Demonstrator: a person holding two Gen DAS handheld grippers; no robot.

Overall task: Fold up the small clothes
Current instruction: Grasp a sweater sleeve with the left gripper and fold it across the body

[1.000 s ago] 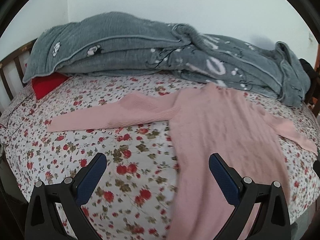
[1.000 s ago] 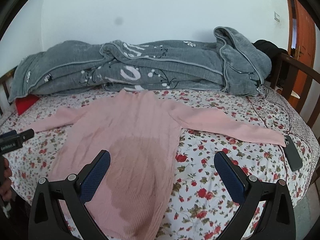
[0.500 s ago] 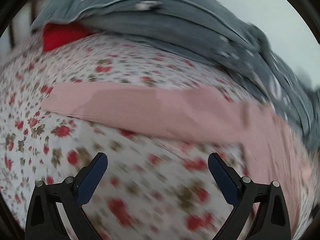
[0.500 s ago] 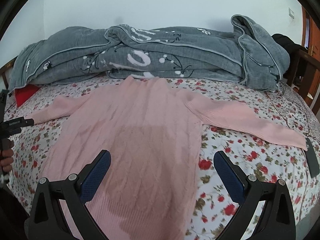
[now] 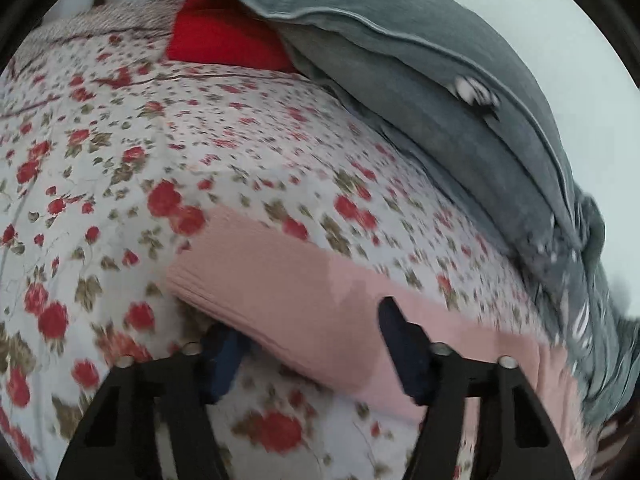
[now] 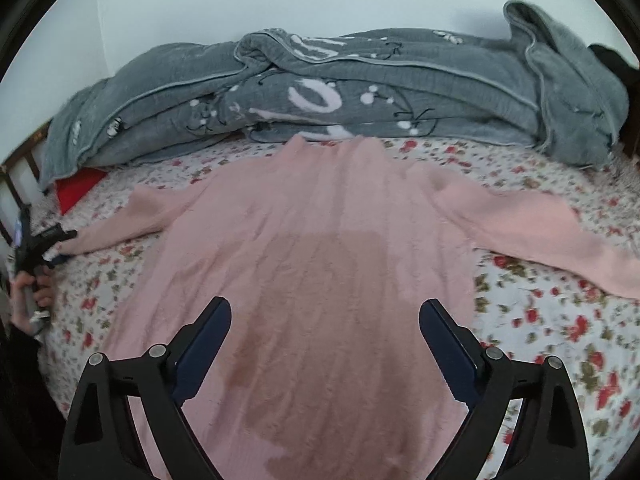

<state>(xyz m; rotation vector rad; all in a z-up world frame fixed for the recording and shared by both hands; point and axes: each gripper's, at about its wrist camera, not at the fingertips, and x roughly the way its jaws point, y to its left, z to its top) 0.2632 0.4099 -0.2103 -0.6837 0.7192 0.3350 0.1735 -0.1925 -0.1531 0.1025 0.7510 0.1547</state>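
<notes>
Sleeve (image 5: 288,300) cuff between closing left gripper (image 5: 308,344) pads: pinch fully, then carry toward sweater (image 6: 320,264) middle; right gripper (image 6: 324,344) hovering unclenched, narrowing slightly, empty.

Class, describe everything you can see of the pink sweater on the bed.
The pink sweater is a fuzzy rib-knit lying flat on the floral bedsheet, both sleeves spread sideways, collar touching the grey blanket. A darker patch marks its lower middle. The closing left gripper straddles one cuff; the right gripper hovers above the hem.

Soft, even daylight fills both fisheye views, edges bowed and dark-cornered, the left wrist view heavily smeared by motion blur.
</notes>
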